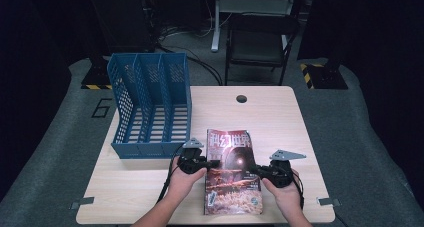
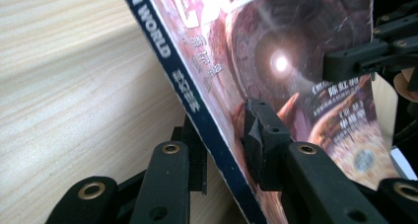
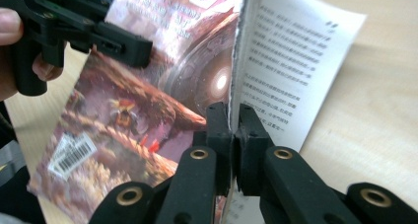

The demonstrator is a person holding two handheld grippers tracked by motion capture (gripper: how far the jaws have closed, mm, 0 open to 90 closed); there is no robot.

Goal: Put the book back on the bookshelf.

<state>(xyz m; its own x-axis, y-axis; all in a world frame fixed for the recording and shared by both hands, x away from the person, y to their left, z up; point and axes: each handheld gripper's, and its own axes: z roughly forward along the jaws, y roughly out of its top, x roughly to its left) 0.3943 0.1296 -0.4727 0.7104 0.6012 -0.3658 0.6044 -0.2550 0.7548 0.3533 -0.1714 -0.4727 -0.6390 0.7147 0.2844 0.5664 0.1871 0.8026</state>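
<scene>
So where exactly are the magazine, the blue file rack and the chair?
magazine (image 1: 231,174): high view, middle of its front cover.
blue file rack (image 1: 145,150): high view, its low front wall.
chair (image 1: 259,48): high view, its dark seat.

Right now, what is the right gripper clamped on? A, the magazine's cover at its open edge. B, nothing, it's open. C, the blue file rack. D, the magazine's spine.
A: in the right gripper view the right gripper has its jaws pinched shut on the cover of the magazine, with a printed inside page showing beside it, while the left gripper holds the spine side.
</scene>
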